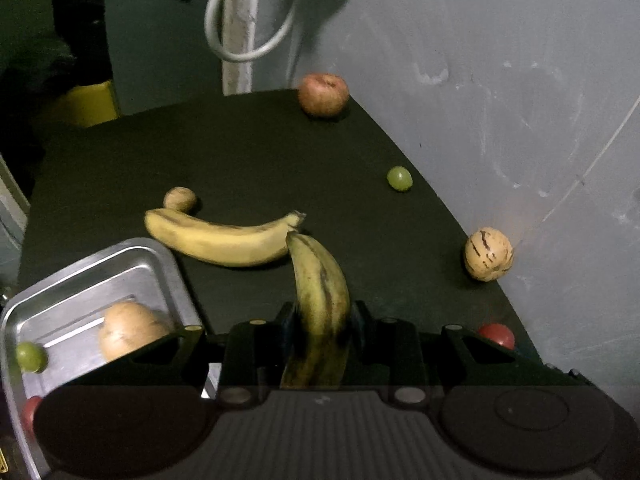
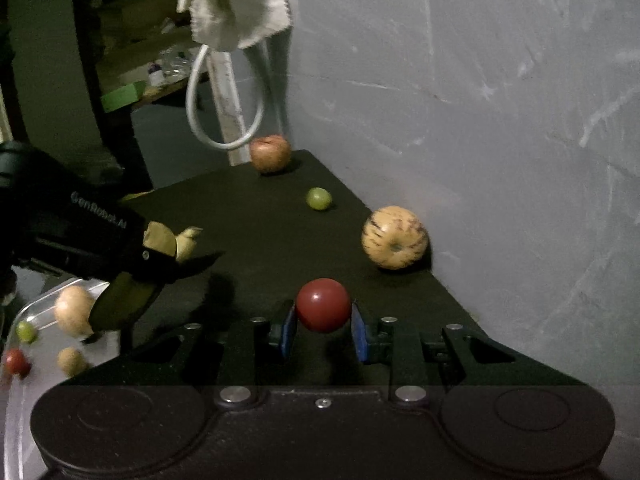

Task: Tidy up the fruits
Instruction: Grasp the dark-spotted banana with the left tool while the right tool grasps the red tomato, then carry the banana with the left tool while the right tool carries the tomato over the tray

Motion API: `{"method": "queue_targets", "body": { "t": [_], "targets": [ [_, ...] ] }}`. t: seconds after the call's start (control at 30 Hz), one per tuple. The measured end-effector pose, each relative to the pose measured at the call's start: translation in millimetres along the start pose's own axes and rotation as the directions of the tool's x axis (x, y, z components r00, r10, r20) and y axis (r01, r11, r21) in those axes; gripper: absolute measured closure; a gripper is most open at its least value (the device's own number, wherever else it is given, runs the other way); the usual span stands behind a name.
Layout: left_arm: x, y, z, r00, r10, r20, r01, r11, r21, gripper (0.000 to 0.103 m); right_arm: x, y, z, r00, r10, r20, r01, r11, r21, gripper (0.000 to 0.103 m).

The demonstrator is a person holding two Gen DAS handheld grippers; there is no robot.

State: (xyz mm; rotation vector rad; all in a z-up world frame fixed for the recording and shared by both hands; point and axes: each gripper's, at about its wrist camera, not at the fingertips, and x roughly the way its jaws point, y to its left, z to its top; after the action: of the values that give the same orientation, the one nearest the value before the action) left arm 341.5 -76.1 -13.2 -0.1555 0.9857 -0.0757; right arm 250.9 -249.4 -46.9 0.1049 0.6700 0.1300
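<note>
Honestly, I worry my left gripper [image 1: 320,316], pinching a banana [image 1: 320,292] by one end above the desk [image 1: 260,152], lets it swing loose, while my right gripper [image 2: 323,324] barely brackets the red fruit [image 2: 322,305], which could roll.

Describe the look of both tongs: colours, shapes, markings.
Both are black. The left tongs have a ribbed grey panel and silver and yellowish studs. The right tongs have blue pads, silver screws and two round discs. Seen from the right view, the left body bears pale lettering, too blurred to read surely.
</note>
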Motion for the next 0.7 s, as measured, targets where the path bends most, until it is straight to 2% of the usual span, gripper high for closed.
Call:
{"method": "queue_targets", "body": {
  "t": [0.33,0.7],
  "targets": [
    [-56,29,-14,0.996,0.029,0.082,-0.023,0.997,-0.076,0.071,-33,36,4,0.995,0.094,0.033,-0.092,0.993,-0.073,0.072],
    [-111,67,-34,0.982,0.111,0.153,-0.085,0.982,-0.168,0.071,-55,83,9,0.975,0.22,0.04,-0.209,0.961,-0.18,0.072]
  ]
}}
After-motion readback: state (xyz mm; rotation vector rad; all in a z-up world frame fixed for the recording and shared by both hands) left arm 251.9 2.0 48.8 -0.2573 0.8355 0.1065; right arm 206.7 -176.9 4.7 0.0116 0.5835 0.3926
